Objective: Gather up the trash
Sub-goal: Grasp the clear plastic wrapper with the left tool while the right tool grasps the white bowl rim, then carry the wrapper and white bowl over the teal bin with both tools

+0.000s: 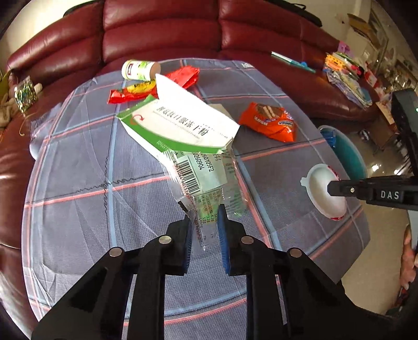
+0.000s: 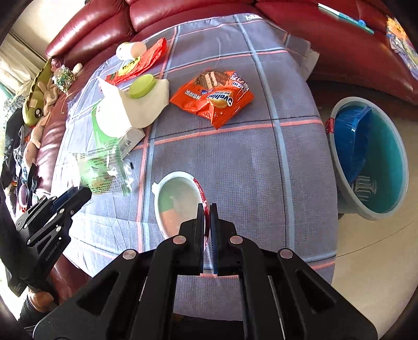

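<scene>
Your left gripper (image 1: 205, 230) pinched the clear wrapper (image 1: 209, 183); your right gripper (image 2: 207, 230) clamped the bowl (image 2: 177, 201) rim, ready for the bin (image 2: 371, 157).

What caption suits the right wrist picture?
Right gripper pinches white bowl's rim beside teal bin.

I see a snack packet (image 2: 213, 98) on the table (image 2: 235, 170), a sofa (image 2: 183, 15) behind, and a bin (image 2: 371, 157) right of the table.

Your plaid-clothed table (image 2: 235, 162) carried an orange snack bag (image 2: 213, 96) at twelve o'clock, with red wrappers (image 2: 141, 62) and a bottle (image 2: 130, 50) at eleven.
</scene>
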{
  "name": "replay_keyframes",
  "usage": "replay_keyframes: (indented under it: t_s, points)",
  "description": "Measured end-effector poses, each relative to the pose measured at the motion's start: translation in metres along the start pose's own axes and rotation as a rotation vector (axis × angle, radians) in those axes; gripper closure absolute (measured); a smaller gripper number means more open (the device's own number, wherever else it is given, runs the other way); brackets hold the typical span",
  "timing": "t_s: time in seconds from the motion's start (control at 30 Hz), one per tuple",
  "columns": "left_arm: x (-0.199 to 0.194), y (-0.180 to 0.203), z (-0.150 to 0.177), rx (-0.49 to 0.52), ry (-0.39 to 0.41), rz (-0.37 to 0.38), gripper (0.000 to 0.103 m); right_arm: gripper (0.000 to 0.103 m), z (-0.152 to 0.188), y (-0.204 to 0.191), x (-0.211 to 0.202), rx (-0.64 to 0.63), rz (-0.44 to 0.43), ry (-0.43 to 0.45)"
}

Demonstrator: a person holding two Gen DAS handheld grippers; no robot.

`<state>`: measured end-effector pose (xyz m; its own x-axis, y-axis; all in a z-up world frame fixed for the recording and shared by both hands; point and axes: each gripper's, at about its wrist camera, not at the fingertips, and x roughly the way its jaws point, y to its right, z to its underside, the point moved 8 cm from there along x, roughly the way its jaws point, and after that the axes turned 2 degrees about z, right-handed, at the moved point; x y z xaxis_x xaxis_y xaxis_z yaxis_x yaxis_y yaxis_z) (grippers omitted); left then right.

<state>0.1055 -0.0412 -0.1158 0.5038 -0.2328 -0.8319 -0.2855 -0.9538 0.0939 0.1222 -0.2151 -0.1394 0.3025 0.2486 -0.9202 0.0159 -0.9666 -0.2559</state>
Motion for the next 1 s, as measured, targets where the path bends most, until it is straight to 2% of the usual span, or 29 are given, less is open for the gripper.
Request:
replay_keyframes:
  t_s: [0.23, 0.4, 0.6, 0.8, 1.0]
  points:
    - [-0.022, 0.013, -0.018, 0.022, 0.047, -0.023, 0.089, 0.099, -0.013, 0.019, -0.024, 0.061, -0.061, 0.06]
    - [-0.029, 0.036, -0.034, 0.047, 0.072, 0.002, 0.09, 0.099, -0.022, 0.042, -0.046, 0.102, -0.082, 0.114]
    - [-0.03, 0.087, -0.057, 0.124, 0.093, 0.072, 0.089, 0.099, -0.03, 0.093, -0.074, 0.183, -0.08, 0.176]
    - [-0.017, 0.162, -0.082, 0.25, 0.096, 0.153, 0.089, 0.099, -0.035, 0.171, -0.11, 0.287, -0.031, 0.247]
    - [0.021, 0.233, -0.095, 0.321, 0.035, 0.239, 0.089, 0.099, -0.033, 0.24, -0.13, 0.375, 0.015, 0.28]
